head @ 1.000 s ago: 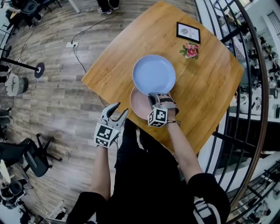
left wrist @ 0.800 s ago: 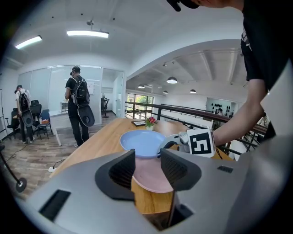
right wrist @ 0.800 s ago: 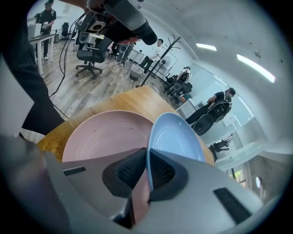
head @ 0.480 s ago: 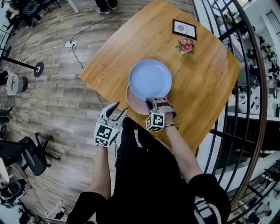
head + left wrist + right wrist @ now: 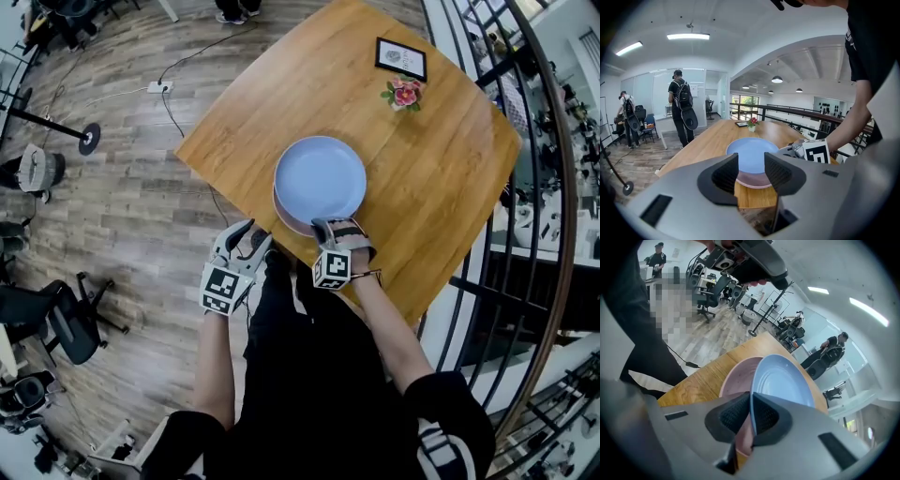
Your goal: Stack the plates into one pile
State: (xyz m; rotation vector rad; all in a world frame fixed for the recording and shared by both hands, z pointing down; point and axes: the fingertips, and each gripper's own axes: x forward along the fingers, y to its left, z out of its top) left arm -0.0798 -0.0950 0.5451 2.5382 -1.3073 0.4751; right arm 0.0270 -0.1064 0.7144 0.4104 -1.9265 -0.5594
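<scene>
A light blue plate [image 5: 320, 178] lies almost squarely over a pink plate [image 5: 292, 222], whose near rim peeks out below it on the wooden table [image 5: 450, 187]. My right gripper [image 5: 330, 228] is shut on the blue plate's near rim. In the right gripper view the blue plate [image 5: 783, 380] runs edge-on between the pads of the gripper [image 5: 751, 416], with the pink plate [image 5: 736, 380] beneath. My left gripper [image 5: 246, 239] hangs open off the table's near-left edge with nothing in it. In its own view both plates, blue [image 5: 752, 154] over pink [image 5: 754, 180], lie beyond its jaws.
A small framed picture [image 5: 401, 58] and a flower pot [image 5: 403, 94] stand at the table's far corner. A dark metal railing [image 5: 525, 234] runs along the right. On the wood floor to the left are an office chair [image 5: 66, 323] and a cable. People [image 5: 682, 110] stand farther off.
The blue plate has slid toward me in the right gripper and now covers nearly all of the pink plate. The left gripper has hardly moved.
</scene>
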